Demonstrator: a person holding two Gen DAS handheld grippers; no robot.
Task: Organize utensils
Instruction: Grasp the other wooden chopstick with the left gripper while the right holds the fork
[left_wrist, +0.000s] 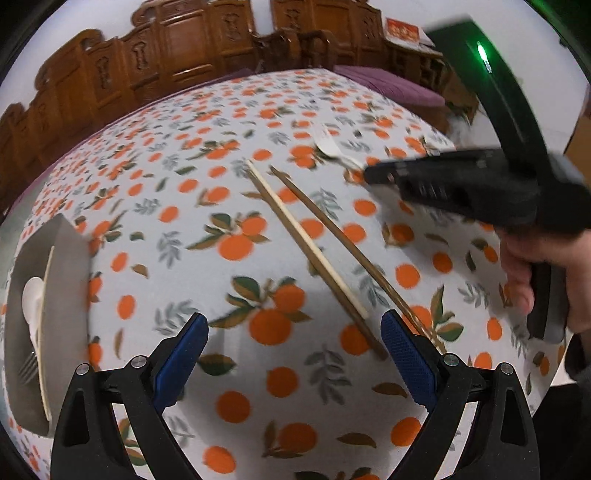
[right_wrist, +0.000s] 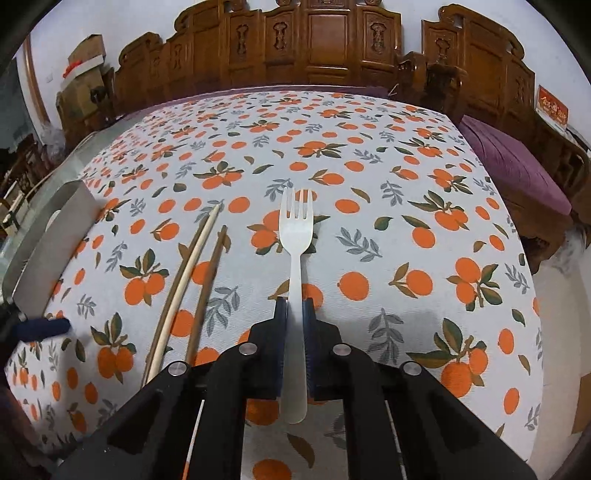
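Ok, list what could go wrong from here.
1. The right gripper is shut on the fork near the handle's lower half, with the long tined end sticking out front; it could swivel or slip in transit.
2. The left gripper is open over the chopsticks, which lie apart and crossed under its right finger; closing may catch only one or scatter them.
3. The tray already holds utensils, so the fork may snag.

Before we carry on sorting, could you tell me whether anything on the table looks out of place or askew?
Only mildly: the chopsticks lie loose on the tablecloth, splayed rather than parallel, one pale and the others dark, outside the grey tray. The fork looks undamaged, clamped by its handle in the right gripper.
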